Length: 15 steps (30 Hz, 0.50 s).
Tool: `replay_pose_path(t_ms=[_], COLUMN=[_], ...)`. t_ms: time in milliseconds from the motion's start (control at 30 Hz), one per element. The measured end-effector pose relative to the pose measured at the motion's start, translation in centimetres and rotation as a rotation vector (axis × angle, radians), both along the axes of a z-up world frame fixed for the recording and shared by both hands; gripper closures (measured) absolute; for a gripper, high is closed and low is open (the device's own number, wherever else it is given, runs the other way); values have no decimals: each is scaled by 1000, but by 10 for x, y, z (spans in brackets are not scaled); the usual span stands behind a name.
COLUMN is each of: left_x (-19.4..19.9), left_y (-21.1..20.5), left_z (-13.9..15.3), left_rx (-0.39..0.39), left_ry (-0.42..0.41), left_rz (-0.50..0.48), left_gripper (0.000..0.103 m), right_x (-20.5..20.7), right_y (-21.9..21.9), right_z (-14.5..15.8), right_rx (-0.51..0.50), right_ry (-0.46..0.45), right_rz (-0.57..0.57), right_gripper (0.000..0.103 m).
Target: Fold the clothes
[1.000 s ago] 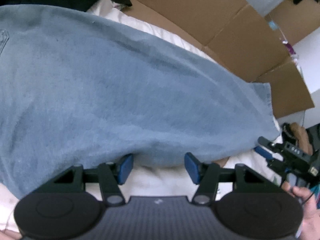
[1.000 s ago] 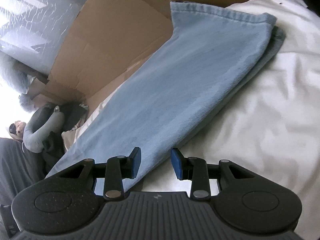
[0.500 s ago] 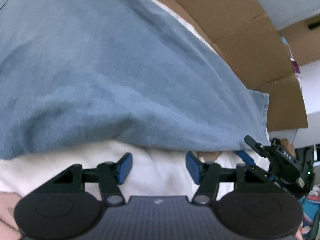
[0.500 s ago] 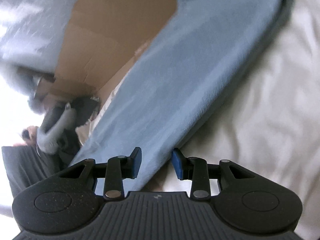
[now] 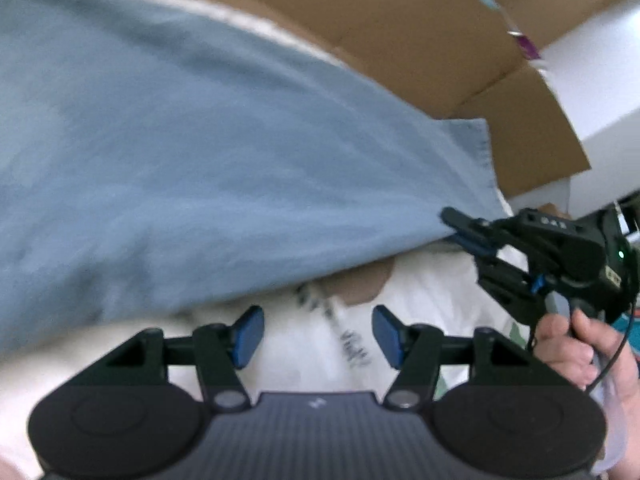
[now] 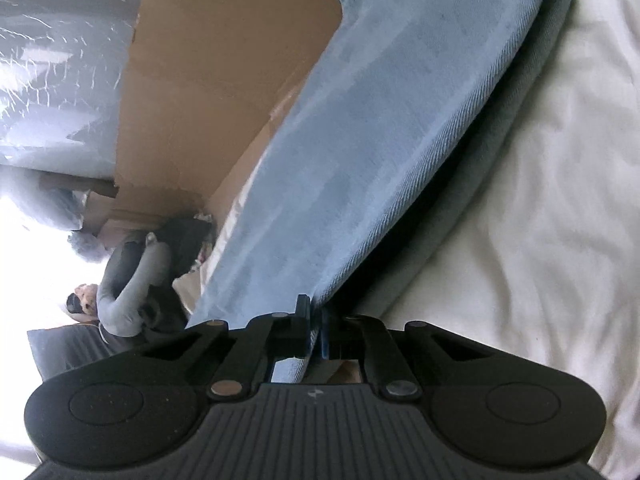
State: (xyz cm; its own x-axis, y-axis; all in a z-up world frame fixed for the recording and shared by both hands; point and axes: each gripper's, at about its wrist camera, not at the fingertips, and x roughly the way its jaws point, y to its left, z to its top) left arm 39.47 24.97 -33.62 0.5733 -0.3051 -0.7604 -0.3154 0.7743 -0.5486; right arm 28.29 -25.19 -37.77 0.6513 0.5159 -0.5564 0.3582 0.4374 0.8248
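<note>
Lying spread across the white sheet [image 6: 520, 200]: light blue jeans [image 5: 200, 160], with brown cardboard [image 6: 224, 80] behind them. Pinching the near edge of the jeans [image 6: 400, 120] tight: the right gripper [image 6: 314, 332], jaws just snapped together on the cloth and lifting it a little off the bed. Hanging wide apart just above the sheet [image 5: 316, 344] near the jeans' edge: the left gripper [image 5: 318, 336], holding nothing. Gripping the right tool's handle: a hand [image 5: 576, 344].

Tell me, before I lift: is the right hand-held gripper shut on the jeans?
Shut: right hand-held gripper pinches the jeans' edge.
</note>
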Motion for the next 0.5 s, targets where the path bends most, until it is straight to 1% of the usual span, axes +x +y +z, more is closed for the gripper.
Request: replay_pose_path(t_ms=[100, 200, 233, 267, 333, 367, 467, 500], left_x=[8, 11, 16, 19, 17, 16, 12, 11], left_y=[-3, -8, -10, -11, -11, -11, -9, -9], left_z=[4, 11, 10, 12, 16, 19, 23, 24], left_rx=[0, 45, 45, 43, 41, 40, 39, 38], left_ry=[-40, -65, -72, -79, -87, -90, -94, -94], left_rz=[-12, -38, -35, -29, -21, -19, -19, -21], left_gripper=[40, 40, 40, 40, 40, 40, 40, 40], right_x=[2, 6, 8, 10, 13, 14, 19, 20], right_y=[-1, 0, 1, 1, 0, -2, -8, -10], right_z=[2, 2, 2, 2, 3, 4, 2, 0], right_rx=[-7, -47, -59, -71, -94, -100, -125, -137], right_ry=[-9, -3, -5, -8, -12, -17, -11, -7], right_rz=[7, 34, 42, 49, 35, 24, 1, -4], right_gripper=[100, 96, 92, 77, 55, 53, 51, 49])
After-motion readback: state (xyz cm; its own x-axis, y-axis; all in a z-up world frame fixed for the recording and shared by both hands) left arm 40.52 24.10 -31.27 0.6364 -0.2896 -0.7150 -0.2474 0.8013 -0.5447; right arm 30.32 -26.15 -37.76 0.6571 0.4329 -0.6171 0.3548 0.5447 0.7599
